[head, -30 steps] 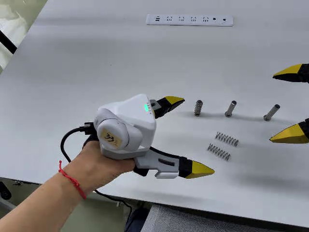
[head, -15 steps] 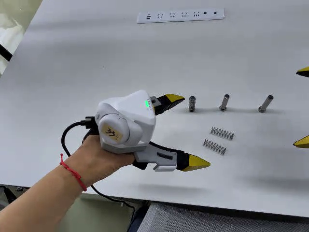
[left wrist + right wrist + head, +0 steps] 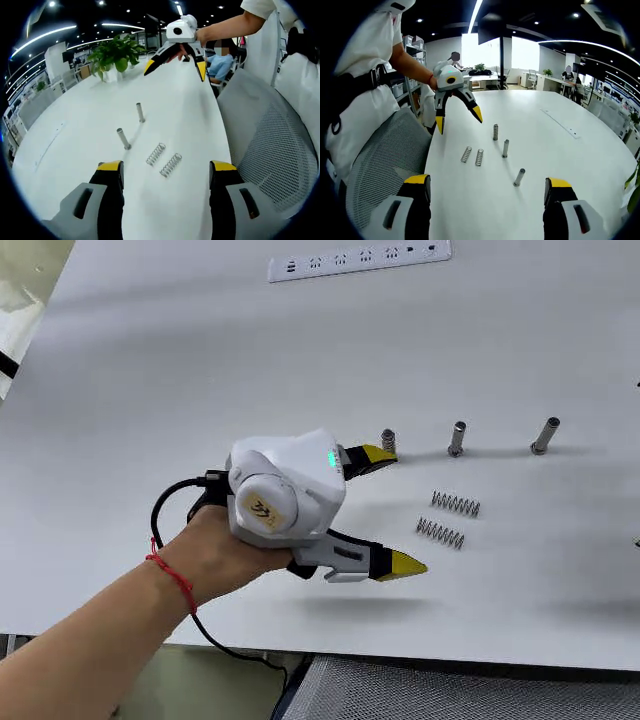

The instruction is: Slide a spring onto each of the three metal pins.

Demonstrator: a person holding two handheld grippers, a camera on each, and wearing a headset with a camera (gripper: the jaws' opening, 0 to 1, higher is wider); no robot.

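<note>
White workbench (image 3: 150, 390) carries three steel pins in one row in the head view. Pin 1 (image 3: 388, 439) wears a spring. Its base is hidden behind the upper jaw tip of the left gripper (image 3: 400, 510), so whether the coil is fully seated cannot be told. Pin 2 (image 3: 457, 438) and pin 3 (image 3: 545, 435), at 3 o'clock from pin 1, are bare. Two loose springs lie flat at 6 o'clock from pin 2: spring A (image 3: 455, 504) and spring B (image 3: 440, 533), side by side and not touching.

Left gripper: jaws spread wide, nothing between them. Both loose springs lie at 3 o'clock from the jaw gap, clear of the tips. A black cable (image 3: 170, 502) leaves the rear of the body, and part of its run is hidden behind the hand and forearm.

Right gripper (image 3: 175, 70): in the left gripper view it sits at 12 o'clock, held above the far end of the bench, with its jaws spread and empty.

Power strip (image 3: 358, 258): at 12 o'clock in the head view, socket detail too small to read.
</note>
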